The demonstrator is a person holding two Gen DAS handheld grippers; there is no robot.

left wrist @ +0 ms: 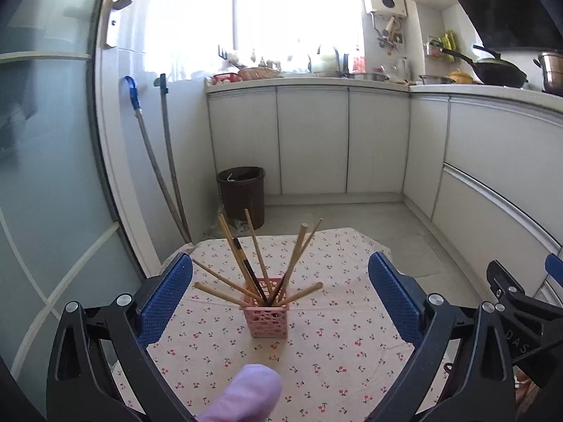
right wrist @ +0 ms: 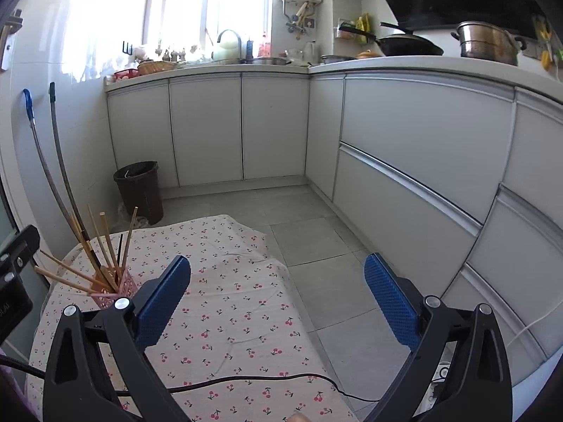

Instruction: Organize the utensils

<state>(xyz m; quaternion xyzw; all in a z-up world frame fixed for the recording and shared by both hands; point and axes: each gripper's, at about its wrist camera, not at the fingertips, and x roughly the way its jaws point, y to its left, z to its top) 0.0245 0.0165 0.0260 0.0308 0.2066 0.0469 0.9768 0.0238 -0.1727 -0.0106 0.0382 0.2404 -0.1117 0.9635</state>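
A pink perforated holder point(left wrist: 269, 319) stands upright on the cherry-print tablecloth point(left wrist: 337, 351), with several wooden chopsticks point(left wrist: 257, 256) and one dark one fanning out of it. My left gripper point(left wrist: 279, 274) is open, its blue pads wide apart on either side of the holder and short of it, touching nothing. In the right wrist view the same holder point(right wrist: 112, 290) and its chopsticks point(right wrist: 105, 246) sit at the far left, partly behind the left finger. My right gripper point(right wrist: 278, 274) is open and empty over the cloth's right edge point(right wrist: 246, 302), well right of the holder.
A brown waste bin point(left wrist: 242, 195) stands on the floor beyond the table, beside two mop handles point(left wrist: 165, 161). White cabinets point(right wrist: 404, 147) run along the back and right. A black cable point(right wrist: 267, 379) crosses the near cloth. A purple-gloved fingertip point(left wrist: 246, 397) shows at the bottom.
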